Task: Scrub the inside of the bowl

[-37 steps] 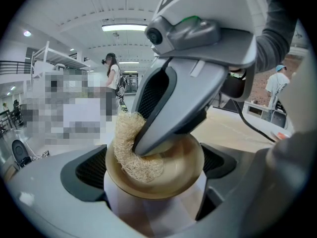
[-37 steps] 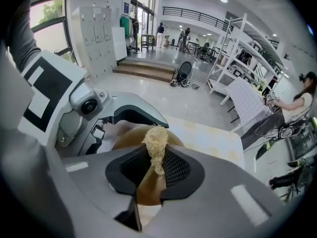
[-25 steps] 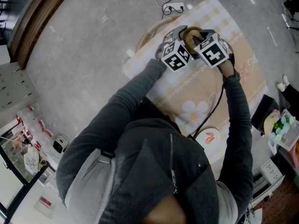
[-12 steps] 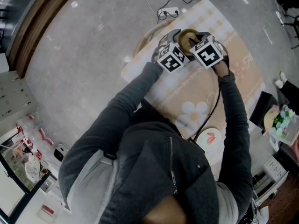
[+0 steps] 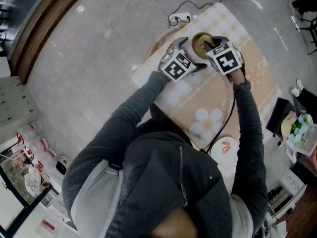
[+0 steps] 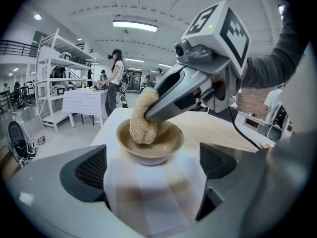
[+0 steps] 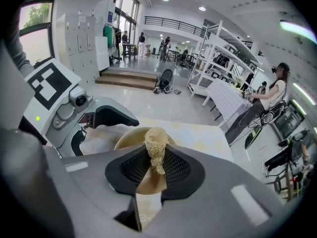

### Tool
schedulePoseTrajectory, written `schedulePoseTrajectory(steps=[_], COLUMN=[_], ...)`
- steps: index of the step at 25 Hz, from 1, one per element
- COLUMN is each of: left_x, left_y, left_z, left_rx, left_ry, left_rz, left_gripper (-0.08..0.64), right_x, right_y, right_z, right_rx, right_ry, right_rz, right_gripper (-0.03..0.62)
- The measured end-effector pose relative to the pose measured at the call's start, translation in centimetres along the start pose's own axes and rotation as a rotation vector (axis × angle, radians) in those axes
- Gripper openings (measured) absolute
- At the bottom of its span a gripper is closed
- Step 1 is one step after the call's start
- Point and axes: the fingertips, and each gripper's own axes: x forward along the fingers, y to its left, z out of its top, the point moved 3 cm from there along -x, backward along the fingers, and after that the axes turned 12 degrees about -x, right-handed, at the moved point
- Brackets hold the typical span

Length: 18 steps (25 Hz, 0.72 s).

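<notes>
Bowl (image 6: 148,144) position: upright on the beige tablecloth (image 5: 218,95), near the far end of the table and just ahead of your left gripper (image 6: 153,167). Your left gripper's jaws are wide apart, with only striped cloth between them. The bowl sits beyond their tips, and they do not touch it.

Your right gripper (image 7: 156,166) has its jaws closed on a tan fibrous scrubber (image 7: 156,145). In the left gripper view, the scrubber hangs from the right gripper's tips. Its lower end rests inside the bowl, left of centre as that view shows it.

In the head view, both grippers meet at the bowl, your left one at its left side and your right one at its right. A white power strip (image 5: 179,17) lies on the floor beyond the table.
</notes>
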Motion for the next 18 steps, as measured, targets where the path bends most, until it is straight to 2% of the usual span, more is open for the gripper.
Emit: schedulePoseTrajectory(steps=[3,5,11,15,18], left_x=[-1.2,-2.0,-4.3,-6.2,-7.8], left_y=[-0.1,-0.4,-1.3,-2.5,-5.0], left_z=[0.5,0.8,0.9,1.1,1.3], left_rx=[-0.011,-0.031,-0.109,-0.146,-0.091], left_ry=[-0.032,-0.044,-0.130,-0.204,-0.242], left_rz=[0.004,-0.006,-0.011,-0.017,-0.072], left_gripper=[0.575,0.530,0.452,0.322,0.200], right_x=[-1.5,-2.8,-7.5,-10.5,-12.6], right_y=[-0.5,-0.9,-0.9,0.2,1.9], right_z=[0.3,0.3,-0.7,-2.0,-2.8], right_rx=[0.063,0.115,0.345,0.518,0.611], right_ry=[-0.056,-0.106,-0.278,-0.379,-0.453], right_rz=[-0.050,-0.096,-0.230,-0.316,-0.373], right_gripper=[0.070,0.071,0.074,0.078,0.080])
